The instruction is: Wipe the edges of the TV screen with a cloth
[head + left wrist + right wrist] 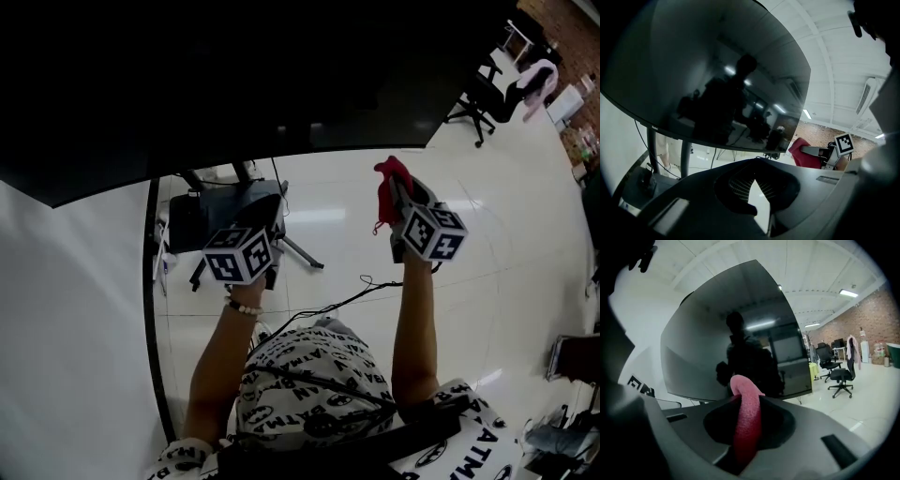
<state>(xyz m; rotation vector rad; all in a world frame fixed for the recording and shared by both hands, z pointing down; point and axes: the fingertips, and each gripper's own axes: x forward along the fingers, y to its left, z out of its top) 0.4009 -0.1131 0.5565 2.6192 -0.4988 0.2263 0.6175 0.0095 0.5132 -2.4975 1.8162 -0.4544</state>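
Note:
The big dark TV screen [234,84] fills the top of the head view, its lower edge just above both grippers. My right gripper [401,187] is shut on a red cloth [386,192], held up close under that lower edge. In the right gripper view the cloth [746,418] sticks up between the jaws in front of the TV [731,333]. My left gripper [262,211] is held under the screen to the left, and its jaws [754,161] are shut on nothing. The TV [708,70] looms above it, and the red cloth [801,152] shows at the right.
TV stand legs [300,248] spread over the glossy white floor, with a black cable [366,291] lying near my feet. A white panel [66,328] stands at the left. Office chairs [492,94] are at the far right, by a brick wall.

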